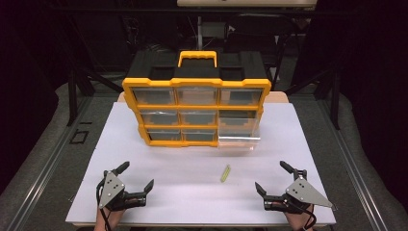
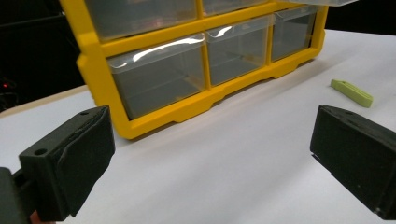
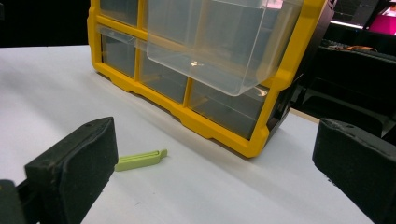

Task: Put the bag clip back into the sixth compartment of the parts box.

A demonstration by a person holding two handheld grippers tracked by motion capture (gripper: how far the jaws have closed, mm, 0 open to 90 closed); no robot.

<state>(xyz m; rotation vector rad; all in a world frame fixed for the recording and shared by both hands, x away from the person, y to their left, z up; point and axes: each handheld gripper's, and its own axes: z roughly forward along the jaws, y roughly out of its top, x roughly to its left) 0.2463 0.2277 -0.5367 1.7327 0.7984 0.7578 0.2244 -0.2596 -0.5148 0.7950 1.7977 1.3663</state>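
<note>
A yellow and black drawer organiser (image 1: 196,101) with clear drawers stands at the back of the white table (image 1: 159,163). One clear drawer (image 1: 239,130) on its right side is pulled out toward me; it juts forward in the right gripper view (image 3: 219,42). A small light-green clip (image 1: 225,173) lies flat on the table in front of the organiser, also seen as the clip (image 2: 351,92) and the clip (image 3: 140,160). My left gripper (image 1: 137,176) rests open near the front left edge. My right gripper (image 1: 272,177) rests open near the front right edge. Both hold nothing.
The organiser (image 2: 196,65) has a yellow carry handle (image 1: 197,58) on top. Dark frames and stands surround the table at the back and sides. The white surface between the grippers carries just the clip.
</note>
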